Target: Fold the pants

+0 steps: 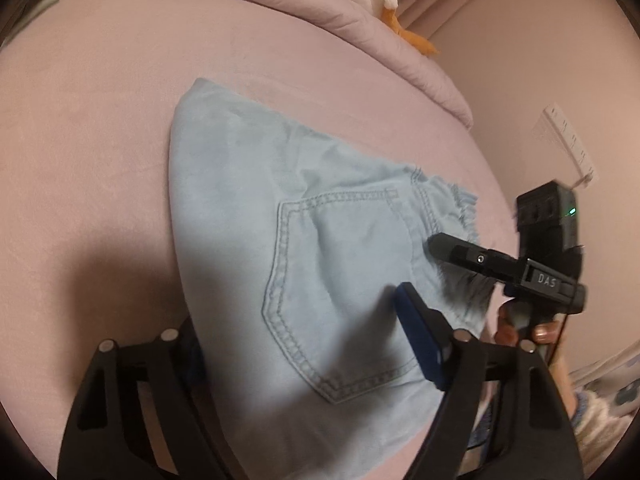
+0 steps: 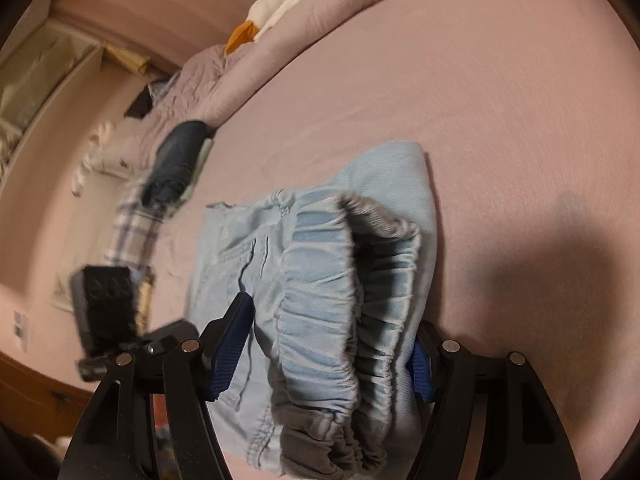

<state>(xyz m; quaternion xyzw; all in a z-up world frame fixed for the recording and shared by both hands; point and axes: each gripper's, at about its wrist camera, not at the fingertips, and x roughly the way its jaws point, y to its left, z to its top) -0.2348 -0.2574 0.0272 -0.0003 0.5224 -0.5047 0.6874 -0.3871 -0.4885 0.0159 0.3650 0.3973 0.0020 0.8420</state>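
Left gripper (image 1: pixel 304 344) spread, straddling pants (image 1: pixel 280 240) near back pocket, pads clear of cloth; likely squaring bundle. Pants lay folded mid pink bed (image 1: pixel 100 140). Right gripper (image 2: pixel 328 344) spread, bracketing elastic waistband (image 2: pixel 344 280), not pinching.

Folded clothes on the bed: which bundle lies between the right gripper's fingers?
The light blue pants, elastic waistband facing the camera; the dark folded garment lies farther off.

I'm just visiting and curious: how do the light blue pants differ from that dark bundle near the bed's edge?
The light blue pants are pale denim, lying mid-bed between the gripper fingers; the dark bundle is navy-grey, rolled, and off by the bed's edge. The pants show a gathered waistband; the bundle shows no detail. Both rest on the pink sheet.
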